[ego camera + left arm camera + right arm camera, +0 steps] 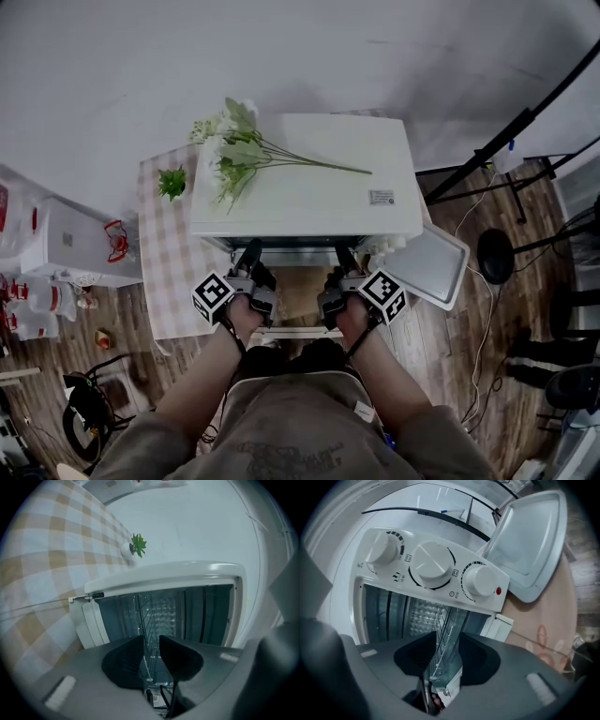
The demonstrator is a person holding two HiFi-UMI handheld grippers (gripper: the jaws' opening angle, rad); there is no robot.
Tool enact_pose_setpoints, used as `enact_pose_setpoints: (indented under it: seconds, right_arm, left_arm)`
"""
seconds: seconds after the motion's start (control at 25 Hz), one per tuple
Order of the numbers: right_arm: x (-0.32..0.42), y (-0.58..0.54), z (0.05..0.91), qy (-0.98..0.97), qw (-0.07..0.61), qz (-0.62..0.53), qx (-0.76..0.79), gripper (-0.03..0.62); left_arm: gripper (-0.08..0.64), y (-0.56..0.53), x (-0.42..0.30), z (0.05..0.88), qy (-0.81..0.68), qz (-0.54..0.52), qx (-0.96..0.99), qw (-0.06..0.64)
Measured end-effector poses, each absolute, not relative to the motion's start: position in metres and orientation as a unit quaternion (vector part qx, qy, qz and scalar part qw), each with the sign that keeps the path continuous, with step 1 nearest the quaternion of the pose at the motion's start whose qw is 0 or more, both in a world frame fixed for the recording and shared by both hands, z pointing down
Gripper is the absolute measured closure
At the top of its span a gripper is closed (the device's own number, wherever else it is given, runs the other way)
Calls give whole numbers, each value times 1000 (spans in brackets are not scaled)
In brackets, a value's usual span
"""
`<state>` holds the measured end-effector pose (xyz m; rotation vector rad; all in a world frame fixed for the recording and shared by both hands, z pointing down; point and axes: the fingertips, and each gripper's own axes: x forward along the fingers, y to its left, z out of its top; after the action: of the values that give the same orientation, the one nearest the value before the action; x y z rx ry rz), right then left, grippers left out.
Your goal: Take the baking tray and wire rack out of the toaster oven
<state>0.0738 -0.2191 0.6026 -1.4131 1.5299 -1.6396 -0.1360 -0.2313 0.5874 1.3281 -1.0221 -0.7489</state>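
The toaster oven (309, 187) stands straight ahead of the person, front opening facing them. Both forearms reach forward side by side, elbows tucked in near the body and wrists nearly straight. The left hand (246, 314) and right hand (354, 314) sit just in front of the oven's mouth. Each gripper is rolled onto its side, its marker cube turned outward away from the oven's middle.

The left gripper (248, 251) points into the left half of the opening. Its jaws stand only a narrow slit apart and are closed on the edge of the wire rack (149, 620). The rack runs from between them back into the oven cavity.

The right gripper (345, 255) points into the right half of the opening, below the oven's three knobs (431, 566). Its jaws are wider apart. The rack passes between them, lying against one jaw with a sliver of space at the other, so the hold looks loose.

The baking tray (433, 262) lies outside, just beside the oven's right side. Artificial flowers (248, 150) rest on the oven's top.
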Motion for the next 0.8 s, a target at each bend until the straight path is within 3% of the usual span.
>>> enact_pose_setpoints:
  seconds: [0.48,0.8]
  right_arm:
    - [63,-248,629,537,300,-606,-504,420]
    - [64,-260,624,553,338,-580,-493,512]
  left_arm:
    - [459,-262,-125,610,-423,-359,581,596]
    - [523,-269,-128,615,-414,-386,590,576]
